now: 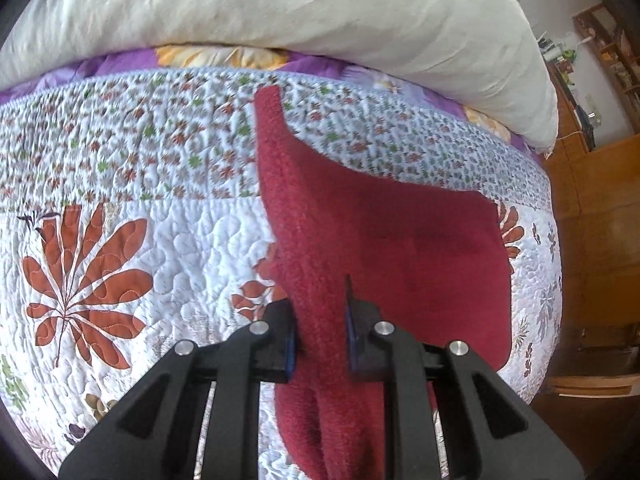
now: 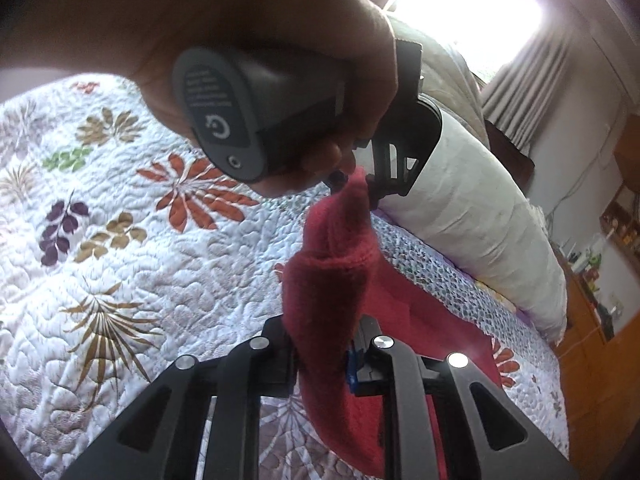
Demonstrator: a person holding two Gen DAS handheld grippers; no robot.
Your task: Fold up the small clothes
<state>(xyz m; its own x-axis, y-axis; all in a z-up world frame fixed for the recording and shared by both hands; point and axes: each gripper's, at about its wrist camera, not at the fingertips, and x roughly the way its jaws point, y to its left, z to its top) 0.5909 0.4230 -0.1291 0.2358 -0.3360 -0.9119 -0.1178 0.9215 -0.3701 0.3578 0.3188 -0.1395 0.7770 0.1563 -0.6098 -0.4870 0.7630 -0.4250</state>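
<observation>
A dark red fleece garment (image 1: 360,232) is lifted partly off a flowered quilt (image 1: 120,208). My left gripper (image 1: 322,320) is shut on a thick fold of it, and the cloth hangs down between its fingers while a flap spreads to the right over the quilt. In the right wrist view my right gripper (image 2: 326,344) is shut on another bunched edge of the same red garment (image 2: 332,280). The cloth runs up from there to the left gripper (image 2: 352,176), held in a person's hand (image 2: 280,40) just above and ahead.
A large cream pillow (image 1: 320,20) lies along the far side of the quilt, on a purple sheet (image 1: 120,64). Wooden furniture (image 1: 600,220) and shelves stand past the bed's right edge. A curtained bright window (image 2: 472,4) is behind the pillow (image 2: 480,216).
</observation>
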